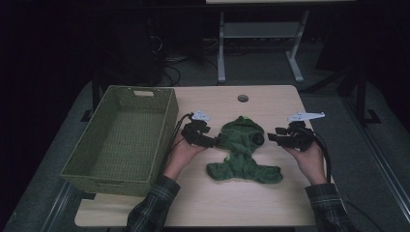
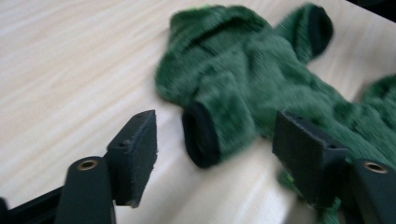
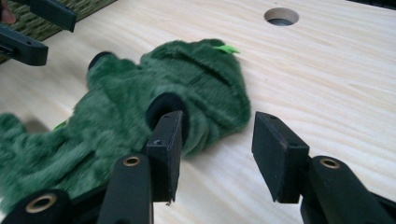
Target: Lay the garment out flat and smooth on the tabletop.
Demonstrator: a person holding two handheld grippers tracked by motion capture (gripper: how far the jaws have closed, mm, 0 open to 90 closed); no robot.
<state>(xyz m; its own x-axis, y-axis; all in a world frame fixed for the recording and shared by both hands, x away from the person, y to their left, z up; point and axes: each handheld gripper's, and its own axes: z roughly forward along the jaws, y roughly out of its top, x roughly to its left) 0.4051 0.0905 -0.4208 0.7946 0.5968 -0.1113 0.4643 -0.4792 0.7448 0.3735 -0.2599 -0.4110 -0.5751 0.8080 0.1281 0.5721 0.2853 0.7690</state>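
Green woven basket (image 1: 123,137) sits at 9 o'clock of the table (image 1: 270,203). Left gripper (image 1: 212,141): jaws spread, pinching nothing, a dark-cuffed sleeve lying loose between them. Green fleece pet garment (image 1: 244,152) lies flat mid-table, just right of the basket. Right gripper (image 1: 271,137) at its 3 o'clock, jaws apart, unloaded. Likely just laid out; next move probably calls for fresh pinches to fold or lift it toward the basket.

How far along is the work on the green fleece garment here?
Done: the green garment lies spread on the table, sleeve cuffs out to both sides. In hand: nothing is gripped; the left gripper stands open around a sleeve cuff, and the right gripper is open beside the other cuff. Left: the basket has nothing in it, so any folding or putting away seems still ahead.
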